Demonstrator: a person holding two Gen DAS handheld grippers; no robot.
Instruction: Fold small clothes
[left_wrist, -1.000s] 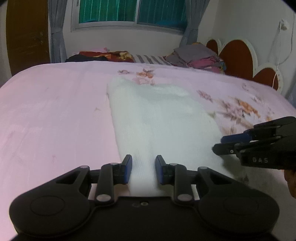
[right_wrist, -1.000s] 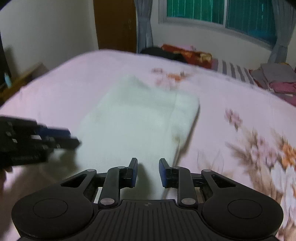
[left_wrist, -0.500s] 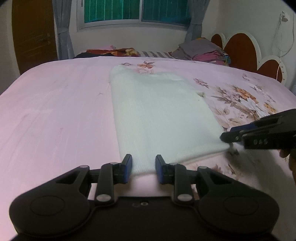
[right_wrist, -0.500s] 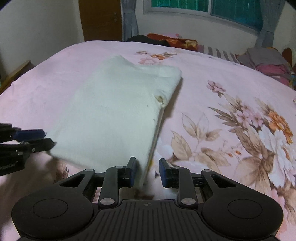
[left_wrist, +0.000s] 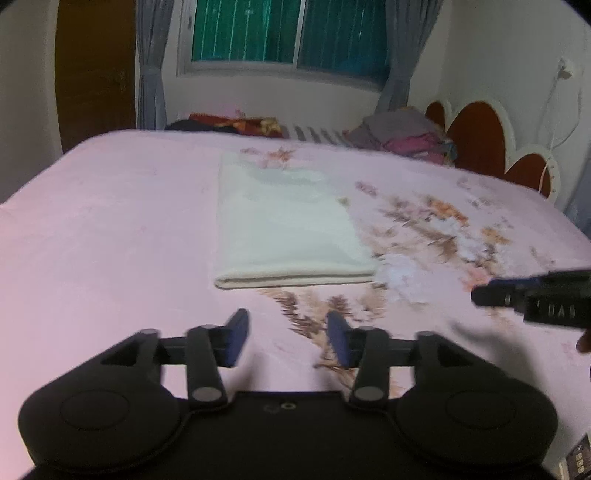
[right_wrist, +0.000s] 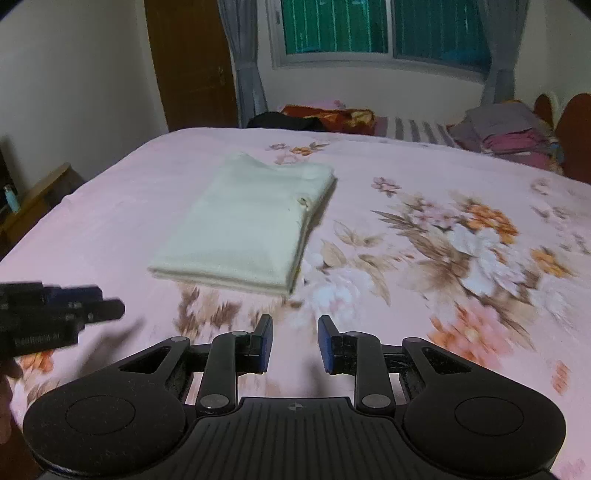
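Folded pale cream knit garment (left_wrist: 284, 236), a neat rectangle w/ the folded edge toward the cameras, lies flat on the pink flower-print bedspread (left_wrist: 110, 229), roughly mid-bed and clear of both tools. Left gripper (left_wrist: 286, 338), black w/ blue pads, hangs over bare bedspread just short of the garment's near edge; its jaws are opening, nothing betw. them, only the brown leaf print below. Right gripper (right_wrist: 294, 343), same black-and-blue build, sits over the floral patch near the garment's near right corner; jaws part-open w/ a narrow gap, empty, pads touching nothing. Each tool shows in the other's view: the right one at the right edge of the left cam, the left one at the left edge of the right cam, both off to the sides of the garment, not across it. Nothing lies on the garment or betw. it and the tools. At the far end of the bed: a dark red patterned cloth heap (right_wrist: 325, 116), a grey-and-white striped fabric (right_wrist: 417, 131), and a stack of grey and maroon folded clothes (right_wrist: 506, 133), all well apart from the cream piece. Beyond those, a green-glass window (right_wrist: 369, 29) w/ grey curtains (right_wrist: 247, 74), a brown wooden door (right_wrist: 188, 62) to the left, and a red scalloped headboard (left_wrist: 480, 136) to the right. Frames are slightly motion-blurred.
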